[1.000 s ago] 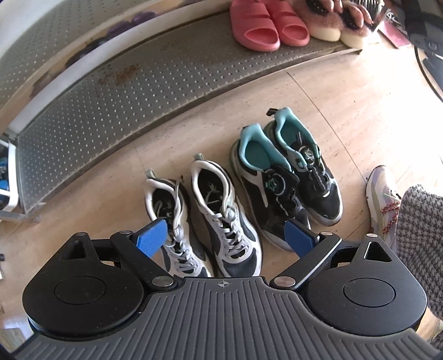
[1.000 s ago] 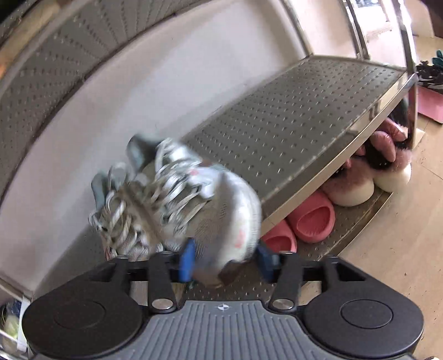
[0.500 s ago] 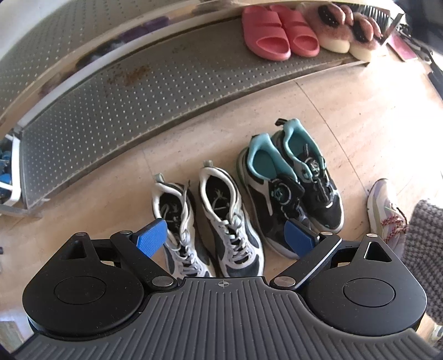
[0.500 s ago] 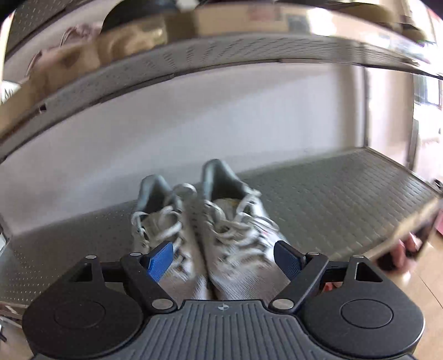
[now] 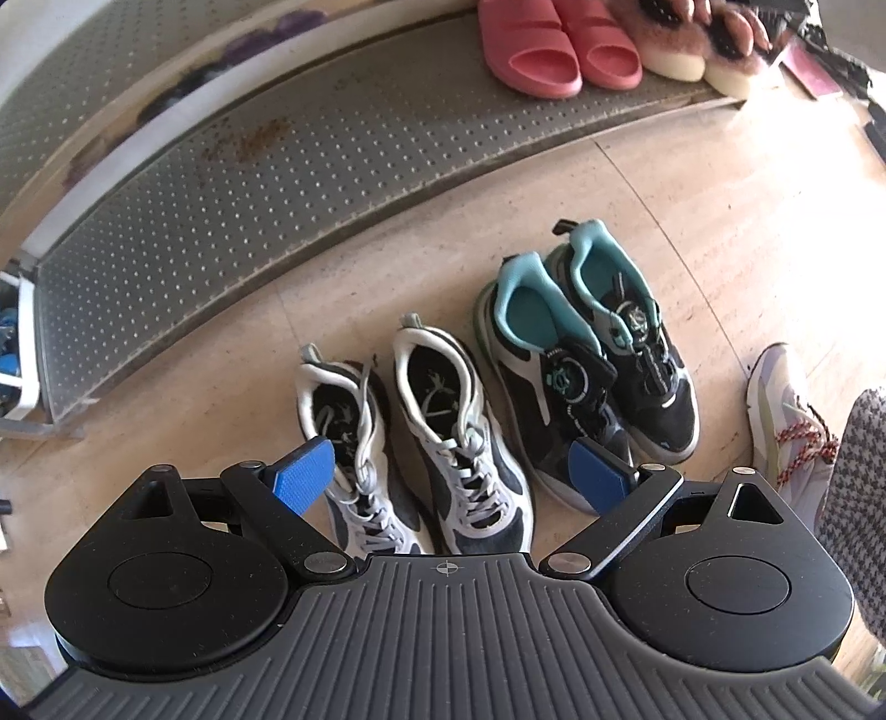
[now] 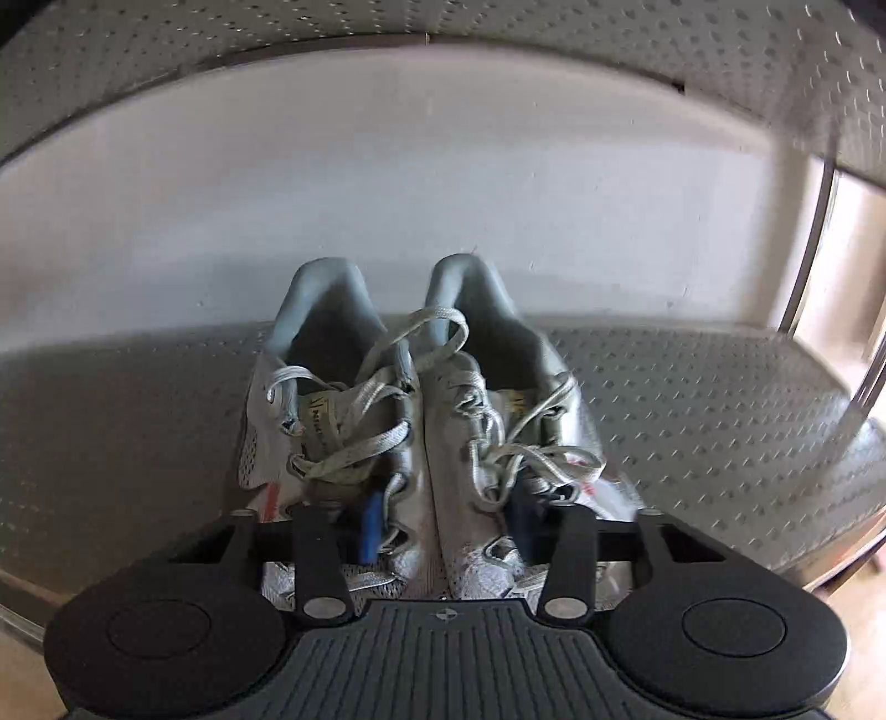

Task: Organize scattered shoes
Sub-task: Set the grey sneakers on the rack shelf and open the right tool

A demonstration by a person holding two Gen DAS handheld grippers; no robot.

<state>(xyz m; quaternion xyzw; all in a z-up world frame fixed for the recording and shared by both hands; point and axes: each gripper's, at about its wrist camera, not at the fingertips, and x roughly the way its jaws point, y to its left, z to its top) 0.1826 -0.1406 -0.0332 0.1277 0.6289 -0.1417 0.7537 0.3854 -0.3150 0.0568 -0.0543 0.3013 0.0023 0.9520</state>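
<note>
Right claw (image 6: 446, 523), jaws closing over the inner edges of the grey sneaker pair (image 6: 421, 421) on the rack shelf (image 6: 720, 421); squeeze evenly, keeping both heels toward the wall. Left claw (image 5: 451, 476) released above floor sneakers (image 5: 437, 443).

We cannot see the toes of the grey sneakers (image 6: 432, 443); the right gripper (image 6: 446, 526) covers them as its jaws close, and whether the pads press is unclear. The left gripper (image 5: 451, 479) hides the toes of the white pair (image 5: 443, 443). The fluffy slippers (image 5: 698, 50) are cut off at the top edge. A checked sleeve (image 5: 855, 498) covers part of one pale shoe (image 5: 786, 421).
</note>
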